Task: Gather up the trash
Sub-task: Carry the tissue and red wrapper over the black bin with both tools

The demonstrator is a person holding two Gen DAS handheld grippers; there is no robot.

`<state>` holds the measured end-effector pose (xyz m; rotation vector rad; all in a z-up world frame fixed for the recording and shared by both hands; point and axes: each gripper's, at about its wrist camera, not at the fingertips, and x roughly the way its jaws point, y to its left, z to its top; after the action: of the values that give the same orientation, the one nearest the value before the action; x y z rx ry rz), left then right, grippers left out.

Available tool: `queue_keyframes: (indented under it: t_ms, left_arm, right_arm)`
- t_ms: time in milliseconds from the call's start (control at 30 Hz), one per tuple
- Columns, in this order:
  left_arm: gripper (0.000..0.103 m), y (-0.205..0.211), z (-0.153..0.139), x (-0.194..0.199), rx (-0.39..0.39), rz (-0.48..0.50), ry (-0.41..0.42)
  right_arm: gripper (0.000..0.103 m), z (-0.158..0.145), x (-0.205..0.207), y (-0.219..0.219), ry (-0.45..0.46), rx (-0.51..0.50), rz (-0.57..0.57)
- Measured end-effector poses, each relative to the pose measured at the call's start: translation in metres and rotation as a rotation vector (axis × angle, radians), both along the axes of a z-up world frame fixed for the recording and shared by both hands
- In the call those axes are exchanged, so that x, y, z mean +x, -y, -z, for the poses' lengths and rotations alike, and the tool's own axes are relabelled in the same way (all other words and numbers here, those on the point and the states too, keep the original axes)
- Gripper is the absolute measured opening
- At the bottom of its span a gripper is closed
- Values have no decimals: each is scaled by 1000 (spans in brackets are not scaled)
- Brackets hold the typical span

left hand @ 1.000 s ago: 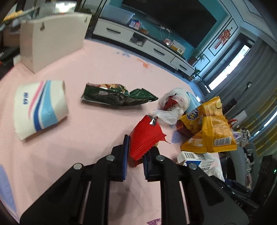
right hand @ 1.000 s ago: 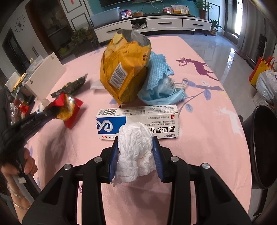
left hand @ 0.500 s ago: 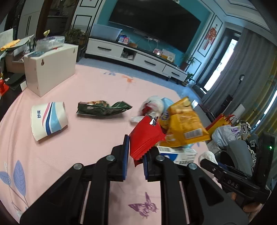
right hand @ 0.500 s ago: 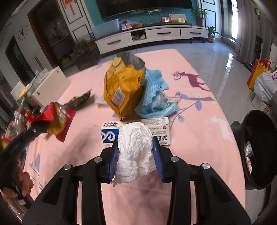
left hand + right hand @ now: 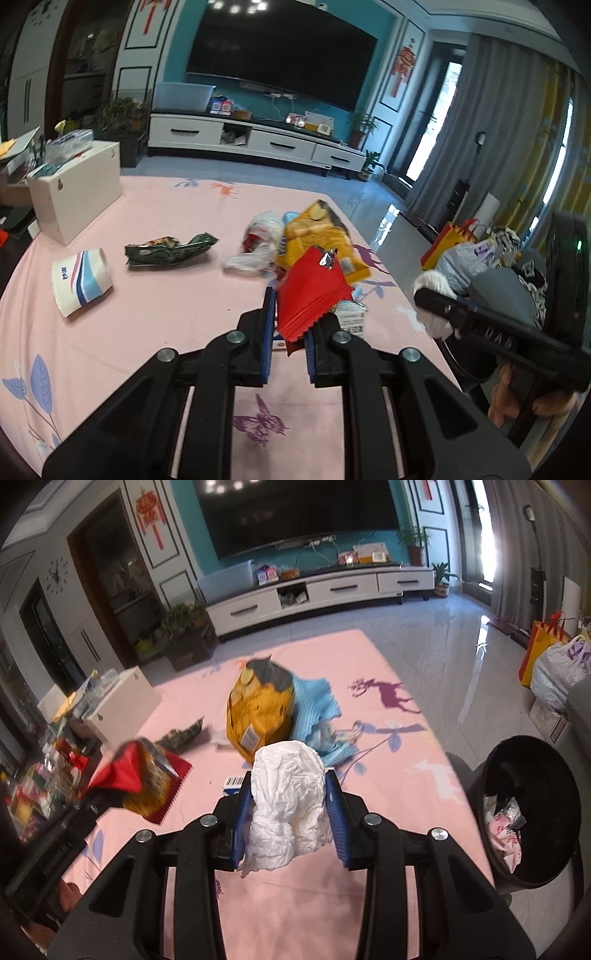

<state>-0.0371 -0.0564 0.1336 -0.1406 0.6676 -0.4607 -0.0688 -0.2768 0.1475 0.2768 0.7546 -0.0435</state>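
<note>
My left gripper (image 5: 290, 325) is shut on a red foil wrapper (image 5: 312, 291), held up above the pink table (image 5: 159, 314); the same red wrapper (image 5: 138, 779) shows at the left of the right wrist view. My right gripper (image 5: 291, 801) is shut on a crumpled white tissue (image 5: 288, 801), also lifted off the table. Below it a black trash bin (image 5: 528, 812) stands on the floor to the right of the table, with several scraps inside. Still on the table lie a yellow chip bag (image 5: 258, 712), a green wrapper (image 5: 170, 249), a paper cup (image 5: 81, 280) and a white plastic bag (image 5: 258, 240).
A blue cloth (image 5: 314, 709) lies beside the chip bag, and a white-and-blue medicine box (image 5: 351, 319) sits under my left fingers. A white box (image 5: 74, 188) stands at the table's far left. Bags (image 5: 554, 664) sit on the floor at right.
Both grippers have risen with their loads, so the table items look smaller and farther. The trash bin has come into the right wrist view, and the right gripper now appears in the left wrist view.
</note>
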Motion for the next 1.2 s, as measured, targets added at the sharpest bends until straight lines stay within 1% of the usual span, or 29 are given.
queue_keyframes:
  t_ms: [233, 433, 500, 567, 633, 933, 1200]
  left_arm:
    - [15, 32, -8, -20, 9, 85, 32]
    - [15, 67, -14, -31, 18, 163, 52]
    - [15, 79, -14, -34, 1, 180, 56]
    - [15, 95, -9, -31, -47, 206, 25]
    - [15, 113, -4, -29, -63, 232, 0]
    - [15, 200, 21, -35, -49, 364, -74]
    - [15, 250, 43, -38, -34, 434, -124]
  right_arm:
    - [38, -21, -21, 17, 69, -10, 45]
    - [38, -32, -44, 51, 120, 9, 142]
    - [38, -33, -51, 65, 130, 11, 190]
    - [38, -33, -58, 80, 135, 20, 242]
    - [38, -31, -64, 93, 139, 34, 283]
    - [38, -17, -92, 149, 148, 118, 460]
    - [38, 5, -115, 187, 127, 186, 586]
